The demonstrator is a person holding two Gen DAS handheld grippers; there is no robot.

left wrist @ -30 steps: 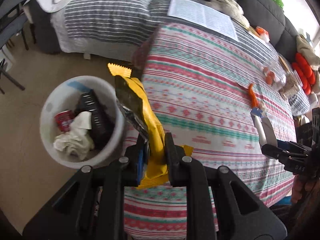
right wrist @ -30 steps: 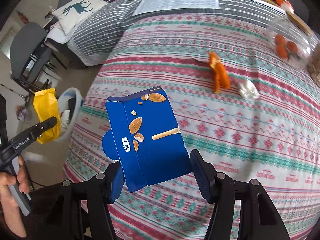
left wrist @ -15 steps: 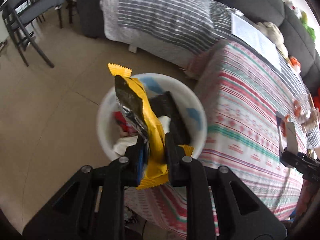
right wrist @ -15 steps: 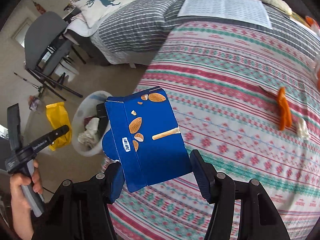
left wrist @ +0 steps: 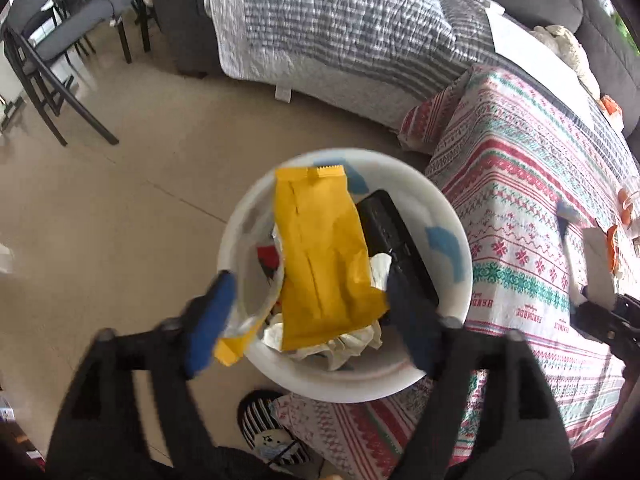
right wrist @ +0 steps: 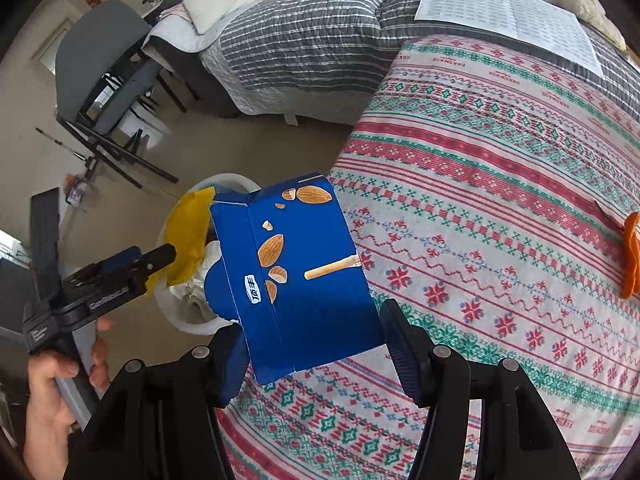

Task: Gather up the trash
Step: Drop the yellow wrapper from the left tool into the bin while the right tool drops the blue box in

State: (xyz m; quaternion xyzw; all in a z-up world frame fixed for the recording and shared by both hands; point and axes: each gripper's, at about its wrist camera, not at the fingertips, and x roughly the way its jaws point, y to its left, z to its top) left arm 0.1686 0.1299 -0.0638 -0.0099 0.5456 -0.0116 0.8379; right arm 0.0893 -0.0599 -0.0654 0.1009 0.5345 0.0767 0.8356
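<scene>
My left gripper [left wrist: 310,320] is open above the white trash bin [left wrist: 436,204] on the floor. The yellow snack wrapper [left wrist: 324,260] is free of the jaws and lies over the bin's contents: crumpled tissues, a black tray and a red can. My right gripper [right wrist: 316,344] is shut on a blue almond snack box [right wrist: 296,272] and holds it above the table's left edge. In the right wrist view the left gripper [right wrist: 132,268], the wrapper [right wrist: 186,232] and the bin [right wrist: 180,316] show to the left. An orange peel [right wrist: 631,256] lies on the tablecloth at right.
The table with the patterned cloth [left wrist: 520,208] stands right of the bin. A grey striped sofa [left wrist: 340,28] is behind, with a printed sheet [right wrist: 508,12] on it. A dark chair [left wrist: 52,48] stands at far left. A striped slipper [left wrist: 264,428] lies below the bin.
My left gripper moved over the bin and opened, and the yellow wrapper dropped out of it. My right gripper carried the blue box left toward the table edge.
</scene>
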